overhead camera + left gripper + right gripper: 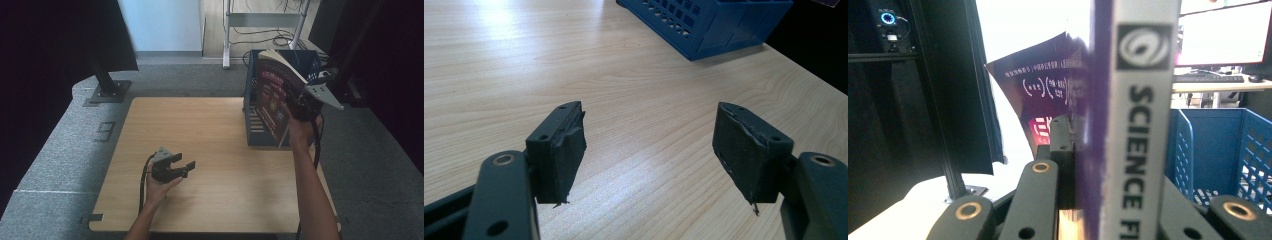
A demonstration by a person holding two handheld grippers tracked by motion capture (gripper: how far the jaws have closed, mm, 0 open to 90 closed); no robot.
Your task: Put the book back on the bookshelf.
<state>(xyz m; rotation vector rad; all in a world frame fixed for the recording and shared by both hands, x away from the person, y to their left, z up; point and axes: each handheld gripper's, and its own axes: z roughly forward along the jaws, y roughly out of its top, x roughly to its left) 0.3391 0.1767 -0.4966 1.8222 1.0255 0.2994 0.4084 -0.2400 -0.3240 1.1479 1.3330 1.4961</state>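
A wooden table [215,150], monitors [1223,32] on a desk behind.

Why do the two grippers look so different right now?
The left gripper is open with nothing between its jaws, while the right gripper is shut on the book. The left gripper sits low, just above the wooden table, while the right gripper is lifted up high beside the blue crate. Both are black, and each is held in one of the person's hands.
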